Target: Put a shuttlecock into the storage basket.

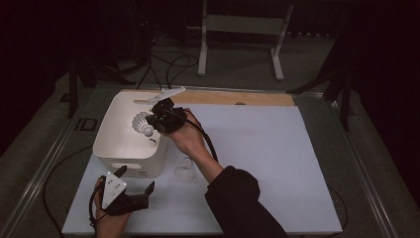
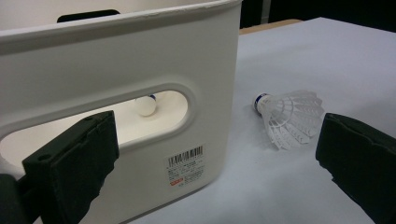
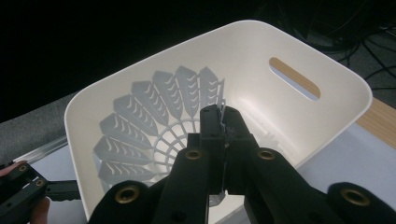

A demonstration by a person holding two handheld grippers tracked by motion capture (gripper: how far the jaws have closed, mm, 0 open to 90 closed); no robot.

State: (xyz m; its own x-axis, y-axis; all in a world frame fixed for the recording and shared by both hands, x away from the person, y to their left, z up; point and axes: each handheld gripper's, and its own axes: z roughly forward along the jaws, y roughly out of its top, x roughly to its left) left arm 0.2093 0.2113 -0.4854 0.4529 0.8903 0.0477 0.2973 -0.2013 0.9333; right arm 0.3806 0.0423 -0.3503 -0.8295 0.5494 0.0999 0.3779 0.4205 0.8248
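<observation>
My right gripper (image 1: 151,124) hovers over the white bin (image 1: 115,124), shut on the skirt of a white shuttlecock (image 1: 141,124). In the right gripper view the jaws (image 3: 222,116) pinch the skirt's rim, and the shuttlecock (image 3: 149,126) fans out to their left above the bin (image 3: 327,93). A second shuttlecock (image 1: 184,172) lies on the mat right of the bin. My left gripper (image 1: 135,179) stands open in front of the bin. Its view shows the open jaws (image 2: 215,154), the lying shuttlecock (image 2: 289,116), and another shuttlecock's cork (image 2: 144,105) through the bin's handle slot.
A pale mat (image 1: 267,148) covers the table, with a wooden strip (image 1: 237,97) along its far edge. A white flat piece (image 1: 166,93) rests by the bin's far rim. Cables (image 1: 168,64) and a white stand (image 1: 237,29) are on the floor beyond.
</observation>
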